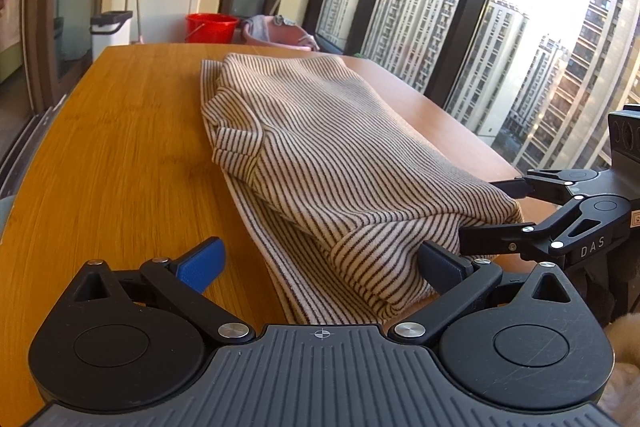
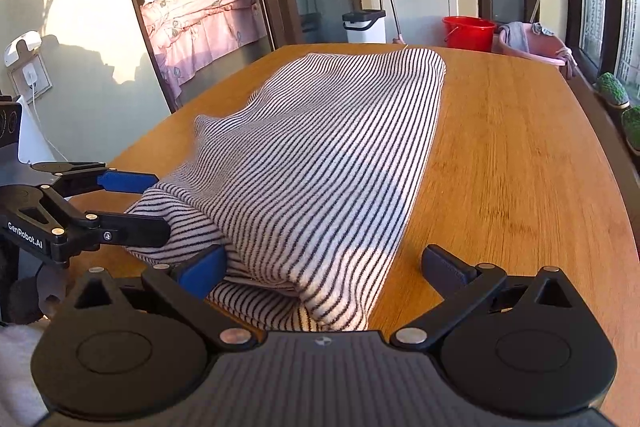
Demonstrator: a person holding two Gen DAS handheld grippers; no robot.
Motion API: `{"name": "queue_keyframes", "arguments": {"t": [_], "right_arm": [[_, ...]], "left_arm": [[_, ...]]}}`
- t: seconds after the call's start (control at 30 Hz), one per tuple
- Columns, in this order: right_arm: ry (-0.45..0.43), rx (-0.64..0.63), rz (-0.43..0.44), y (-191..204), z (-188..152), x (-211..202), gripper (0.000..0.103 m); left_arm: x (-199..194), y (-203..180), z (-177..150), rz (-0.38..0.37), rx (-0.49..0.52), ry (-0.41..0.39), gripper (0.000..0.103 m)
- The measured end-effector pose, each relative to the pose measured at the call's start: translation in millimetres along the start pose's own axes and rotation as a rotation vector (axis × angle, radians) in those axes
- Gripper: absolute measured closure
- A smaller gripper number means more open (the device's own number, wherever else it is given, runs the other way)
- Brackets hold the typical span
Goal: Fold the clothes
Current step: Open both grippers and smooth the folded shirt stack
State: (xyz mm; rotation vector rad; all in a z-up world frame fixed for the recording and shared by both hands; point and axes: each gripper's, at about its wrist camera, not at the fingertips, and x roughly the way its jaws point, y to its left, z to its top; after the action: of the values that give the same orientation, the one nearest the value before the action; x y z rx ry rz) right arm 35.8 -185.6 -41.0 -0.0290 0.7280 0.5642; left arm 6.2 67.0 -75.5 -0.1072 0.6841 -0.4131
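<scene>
On the wooden table [image 1: 120, 155] the striped sweater [image 1: 320, 163] lies folded, and we hold both the left gripper [image 1: 320, 263] and the right gripper [image 2: 324, 263] spread wide at its near edge.

I count one striped garment [image 1: 320, 155] on one wooden table [image 1: 120, 147], two grippers, one red bucket [image 2: 468, 31] at 12 o'clock, two potted plants [image 2: 611, 89].

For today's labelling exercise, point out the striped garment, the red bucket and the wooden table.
striped garment [image 1: 320, 147], left wrist view, middle of top layer.
red bucket [image 2: 468, 33], right wrist view, front wall.
wooden table [image 2: 512, 147], right wrist view, bare top.
</scene>
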Motion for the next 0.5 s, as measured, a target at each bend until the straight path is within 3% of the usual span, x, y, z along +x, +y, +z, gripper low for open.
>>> {"name": "queue_keyframes", "arguments": {"t": [0.5], "right_arm": [[-0.009,0.005,-0.003,0.5,-0.9,1.9,0.0]], "left_arm": [[0.0,0.0,-1.0,-0.001,0.0,-0.006,0.0]]}}
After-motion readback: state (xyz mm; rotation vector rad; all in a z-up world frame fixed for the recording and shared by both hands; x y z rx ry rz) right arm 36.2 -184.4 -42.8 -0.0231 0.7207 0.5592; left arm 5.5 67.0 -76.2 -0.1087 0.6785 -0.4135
